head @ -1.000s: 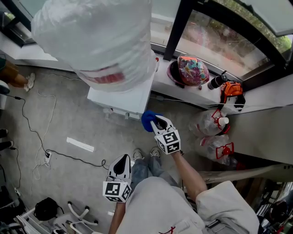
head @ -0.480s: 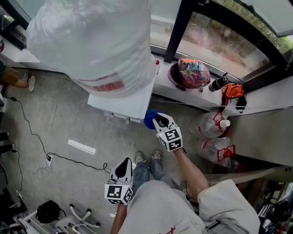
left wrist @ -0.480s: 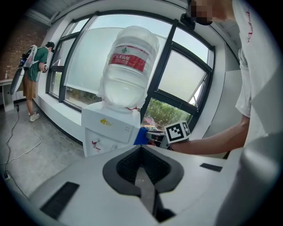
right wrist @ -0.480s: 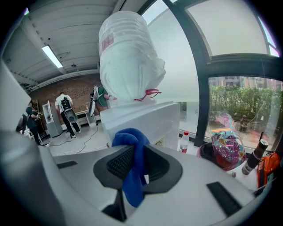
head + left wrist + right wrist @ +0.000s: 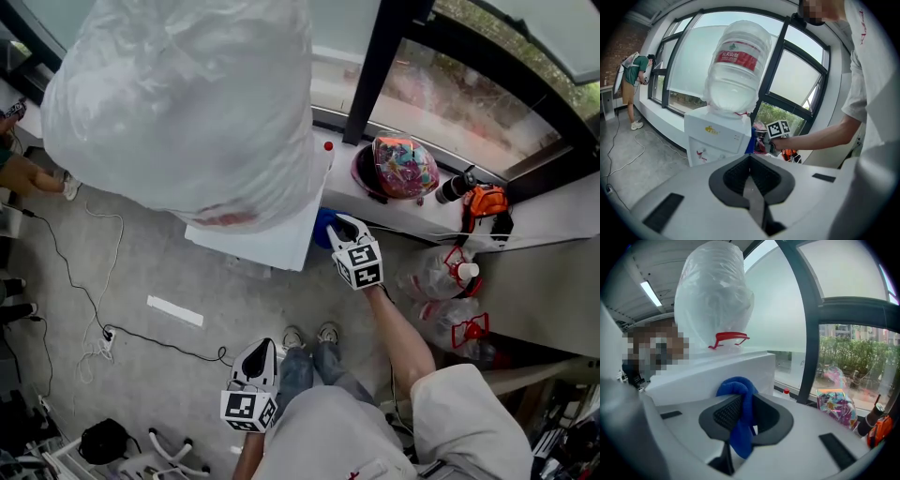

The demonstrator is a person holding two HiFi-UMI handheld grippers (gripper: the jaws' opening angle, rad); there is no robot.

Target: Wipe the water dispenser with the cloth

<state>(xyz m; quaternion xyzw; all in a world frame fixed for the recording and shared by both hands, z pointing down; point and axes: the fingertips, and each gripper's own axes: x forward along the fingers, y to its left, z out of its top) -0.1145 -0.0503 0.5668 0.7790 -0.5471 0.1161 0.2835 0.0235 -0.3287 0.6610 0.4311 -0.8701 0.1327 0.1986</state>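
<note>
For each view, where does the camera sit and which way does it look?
Head view: on the person's head, looking steeply down on the water dispenser, left gripper and right gripper; forearm and shoes show.
Left gripper view: on the left gripper, facing the dispenser's front over shut jaws; the person's forearm and shirt show.
Right gripper view: on the right gripper, facing the dispenser's side; its jaws pinch the blue cloth.
Shared: head and left gripper views both show the right gripper beside the dispenser.

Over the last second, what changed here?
The right gripper, jaws clamped on the blue cloth, slid along the right side of the water dispenser toward the window. The left gripper stayed low, jaws shut and empty.
</note>
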